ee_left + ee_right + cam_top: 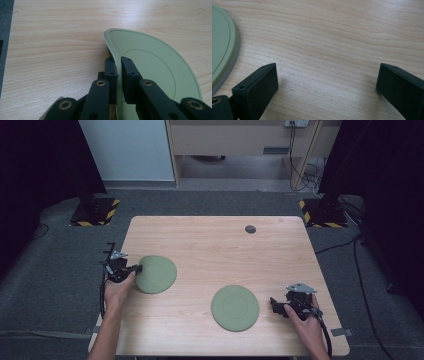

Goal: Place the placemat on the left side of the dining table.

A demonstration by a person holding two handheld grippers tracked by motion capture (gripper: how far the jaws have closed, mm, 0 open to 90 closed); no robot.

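The left gripper [131, 269] is clamping its jaws on the near rim of the left green plate [157, 274] at the wooden desk's [215, 245] left side, while the right gripper [278, 306], jaws spread wide and empty, is resting just beside the second green plate [235, 308] lying flat near the front edge.

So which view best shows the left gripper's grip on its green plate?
The left gripper view: the left gripper has its jaws shut on the rim of the left green plate, one jaw on each face. The high view shows that gripper at the plate's left edge, too small to judge. The right gripper view shows neither.
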